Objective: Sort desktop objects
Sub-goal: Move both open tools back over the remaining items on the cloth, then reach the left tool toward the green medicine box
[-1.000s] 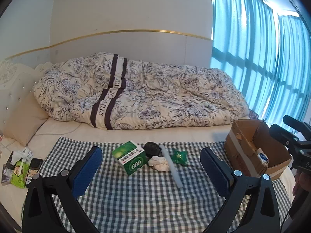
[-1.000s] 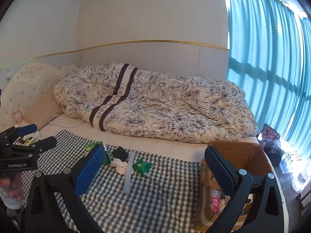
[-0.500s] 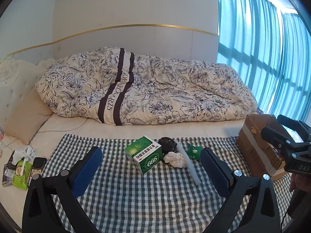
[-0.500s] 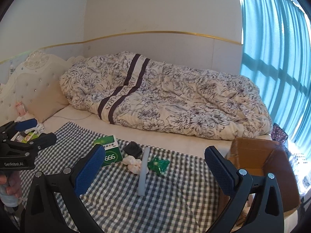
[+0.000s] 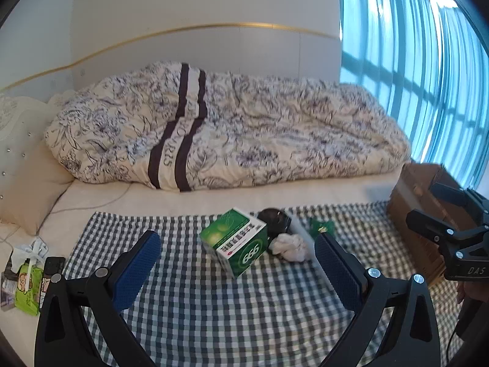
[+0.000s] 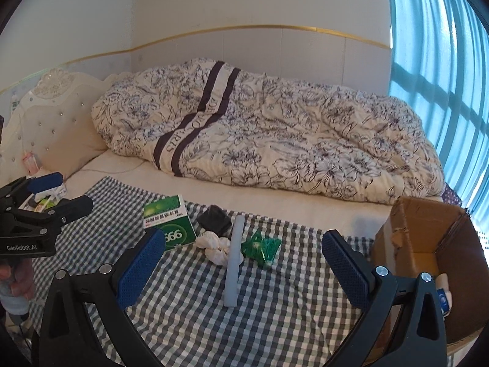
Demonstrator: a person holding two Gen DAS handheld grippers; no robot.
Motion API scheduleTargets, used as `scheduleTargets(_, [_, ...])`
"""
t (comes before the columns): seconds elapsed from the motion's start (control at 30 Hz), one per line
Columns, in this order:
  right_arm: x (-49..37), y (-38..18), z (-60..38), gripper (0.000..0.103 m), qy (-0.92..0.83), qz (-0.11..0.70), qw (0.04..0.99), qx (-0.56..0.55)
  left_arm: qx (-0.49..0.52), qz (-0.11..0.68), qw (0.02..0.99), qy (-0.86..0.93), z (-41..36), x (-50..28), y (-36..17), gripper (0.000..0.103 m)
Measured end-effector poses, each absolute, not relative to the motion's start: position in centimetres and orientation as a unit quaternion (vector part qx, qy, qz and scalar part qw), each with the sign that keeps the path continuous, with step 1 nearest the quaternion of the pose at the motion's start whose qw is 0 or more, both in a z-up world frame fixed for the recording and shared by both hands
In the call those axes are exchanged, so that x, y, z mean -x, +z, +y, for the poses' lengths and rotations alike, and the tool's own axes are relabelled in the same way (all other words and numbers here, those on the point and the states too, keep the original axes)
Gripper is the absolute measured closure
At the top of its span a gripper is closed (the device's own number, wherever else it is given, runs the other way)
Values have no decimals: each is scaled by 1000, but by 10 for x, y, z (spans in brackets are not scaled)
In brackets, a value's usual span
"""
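Note:
On a checked cloth [image 5: 214, 305] [image 6: 290, 299] lie a green 999 box [image 5: 237, 241] [image 6: 169, 224], a black object [image 5: 274, 220] [image 6: 214, 220], a crumpled white tissue [image 5: 288, 246] [image 6: 215, 246], a grey flat strip [image 6: 233, 263] and a green wrapper [image 5: 322, 226] [image 6: 261, 246]. My left gripper [image 5: 237, 263] is open and empty, short of the box. My right gripper [image 6: 243, 260] is open and empty, with the strip straight ahead. Each gripper shows in the other's view, the right gripper [image 5: 440, 211] at the edge and the left gripper [image 6: 58, 192] likewise.
An open cardboard box [image 6: 428, 244] [image 5: 418, 202] stands at the cloth's right end, with a small item inside. A rumpled floral duvet [image 5: 229, 128] fills the bed's far side. A green pack [image 5: 27, 287] and small items lie left, near a pillow [image 5: 27, 189].
Both views have swung left and dropped closer to the cloth. The objects now sit larger and nearer the middle. The cardboard box has slid toward the right edge. Both grippers stay open.

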State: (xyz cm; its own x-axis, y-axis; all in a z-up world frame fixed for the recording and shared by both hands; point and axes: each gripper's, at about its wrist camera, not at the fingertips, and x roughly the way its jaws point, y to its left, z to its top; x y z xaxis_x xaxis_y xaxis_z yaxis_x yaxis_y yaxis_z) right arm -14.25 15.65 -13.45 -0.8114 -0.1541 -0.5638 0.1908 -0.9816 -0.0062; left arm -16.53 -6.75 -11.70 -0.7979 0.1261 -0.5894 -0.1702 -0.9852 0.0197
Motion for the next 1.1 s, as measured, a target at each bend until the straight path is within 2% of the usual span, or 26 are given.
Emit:
scheduleTargets(0.4, [184, -191, 144, 0, -925, 11, 117, -361, 345, 59, 91, 932, -84, 220, -167, 0])
scheduleTargets(0.57, [198, -213, 139, 0, -916, 7, 120, -383, 375, 69, 148, 912, -83, 244, -185, 0])
scheduleTargets(0.8, [211, -241, 136, 0, -904, 5, 120, -410, 387, 140, 196, 890, -76, 270, -211, 0])
scheduleTargets(1.1, [226, -274, 136, 0, -890, -1, 124, -439, 423, 169, 280, 845, -73, 306, -243, 0])
